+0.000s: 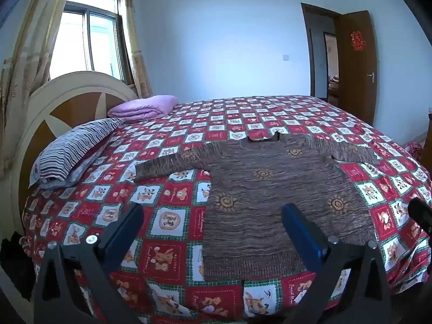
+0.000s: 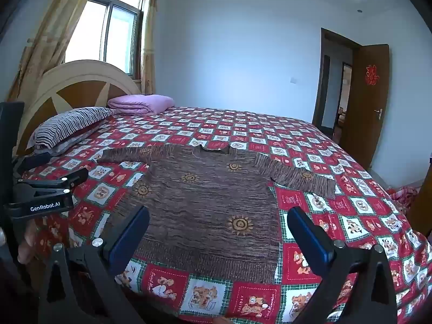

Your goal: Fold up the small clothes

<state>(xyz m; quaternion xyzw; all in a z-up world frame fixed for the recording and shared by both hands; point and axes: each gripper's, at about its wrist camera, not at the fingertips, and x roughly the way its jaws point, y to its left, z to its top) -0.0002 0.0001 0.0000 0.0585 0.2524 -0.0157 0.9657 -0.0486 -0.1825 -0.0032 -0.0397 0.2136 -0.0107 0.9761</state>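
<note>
A small brown knit sweater [image 1: 272,197] with orange sun motifs lies flat on the bed, sleeves spread out to both sides, collar at the far end and hem toward me. It also shows in the right wrist view [image 2: 205,205]. My left gripper [image 1: 213,210] is open and empty, hovering above the hem's left part. My right gripper [image 2: 218,216] is open and empty, hovering above the hem's right part. The left gripper's body [image 2: 46,189] shows at the left edge of the right wrist view.
The bed has a red, white and green checked cover [image 1: 167,189]. A striped pillow [image 1: 73,151] and a folded purple blanket [image 1: 143,108] lie by the headboard [image 1: 67,102] at the left. An open brown door [image 1: 356,67] stands at the far right.
</note>
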